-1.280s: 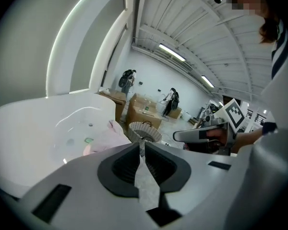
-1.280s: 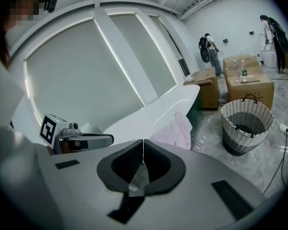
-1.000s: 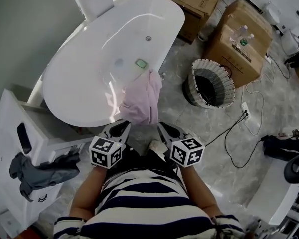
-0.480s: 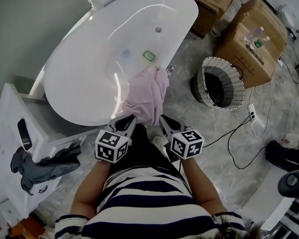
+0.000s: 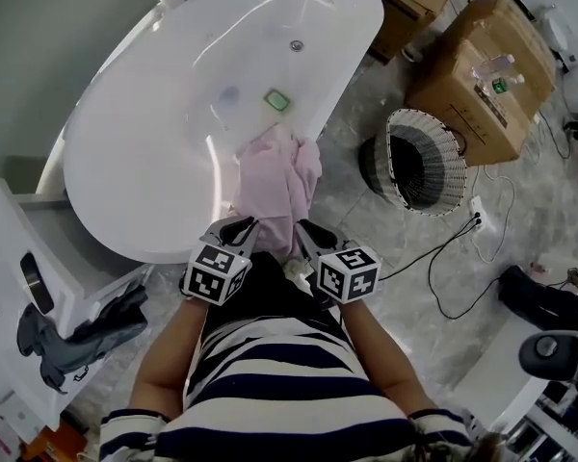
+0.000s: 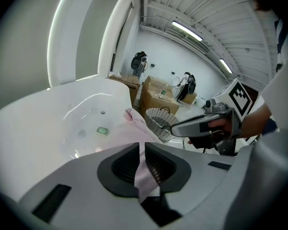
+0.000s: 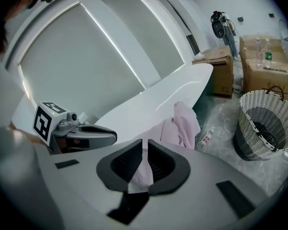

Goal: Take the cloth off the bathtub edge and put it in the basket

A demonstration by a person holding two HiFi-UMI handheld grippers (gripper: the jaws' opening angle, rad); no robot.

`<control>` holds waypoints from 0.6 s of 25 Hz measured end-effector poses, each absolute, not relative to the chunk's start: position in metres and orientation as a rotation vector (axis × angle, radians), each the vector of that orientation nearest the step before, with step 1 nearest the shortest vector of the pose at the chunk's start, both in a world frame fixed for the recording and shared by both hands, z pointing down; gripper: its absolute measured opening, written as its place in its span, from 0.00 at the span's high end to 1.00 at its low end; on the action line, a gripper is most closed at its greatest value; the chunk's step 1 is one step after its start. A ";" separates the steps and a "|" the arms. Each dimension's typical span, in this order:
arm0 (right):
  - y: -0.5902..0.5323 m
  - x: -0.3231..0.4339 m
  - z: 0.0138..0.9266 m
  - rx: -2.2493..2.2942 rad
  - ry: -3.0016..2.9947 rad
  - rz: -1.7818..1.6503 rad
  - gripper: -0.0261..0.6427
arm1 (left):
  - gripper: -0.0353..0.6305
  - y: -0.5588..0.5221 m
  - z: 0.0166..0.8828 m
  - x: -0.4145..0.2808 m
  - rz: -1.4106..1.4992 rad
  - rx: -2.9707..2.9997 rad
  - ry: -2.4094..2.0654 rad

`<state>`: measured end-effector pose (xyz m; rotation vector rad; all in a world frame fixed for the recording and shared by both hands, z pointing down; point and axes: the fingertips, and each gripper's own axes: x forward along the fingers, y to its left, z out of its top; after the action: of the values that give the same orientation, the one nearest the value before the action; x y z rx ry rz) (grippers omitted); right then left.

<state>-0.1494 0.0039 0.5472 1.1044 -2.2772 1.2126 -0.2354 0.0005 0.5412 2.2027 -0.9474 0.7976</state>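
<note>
Seen from above, a soft, crumpled pale pink cloth [image 5: 279, 186] hangs over the near rim of a glossy white oval bathtub [image 5: 154, 162], one end lying inside the tub and the rest trailing down its outer side. The person, in a navy and white striped top, holds both tools at the cloth's lower edge. The left claw [image 5: 233, 231] is clenched on a fold of the pink fabric, a strip of it pinched between its ribbed dark pads. The right claw [image 5: 313, 234] is likewise clenched on the cloth just beside it. A small green rectangular object [image 5: 276, 100] lies on the tub floor near a round metal drain [image 5: 296, 45]. To the right, well apart from the cloth, a round woven basket [image 5: 405, 147] with a pale rim and dark base stands on the grey marbled floor [image 5: 366, 229]. Behind it are brown cardboard boxes [image 5: 462, 85] with clear plastic bottles [image 5: 491, 68] on top; their printed labels are too small to read. A thin black cable [image 5: 453, 248] snakes across the floor. At the left, a dark grey garment [image 5: 72, 330] is draped over a white cabinet [image 5: 10, 248].
</note>
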 end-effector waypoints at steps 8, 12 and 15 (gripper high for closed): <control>-0.021 -0.147 0.574 1.144 -2.202 1.202 0.77 | 0.89 -0.015 0.559 -0.245 0.846 2.153 -0.938; -0.028 -0.149 0.588 1.136 -2.157 1.235 0.62 | 0.89 -0.022 0.567 -0.244 0.866 2.146 -0.927; -0.031 -0.152 0.599 1.125 -2.126 1.285 0.56 | 0.89 -0.027 0.572 -0.245 0.866 2.137 -0.918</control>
<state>-0.1524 -0.0311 0.5987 1.1249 -2.1261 1.2853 -0.2445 -0.0267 0.5716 2.1368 -0.9181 0.8661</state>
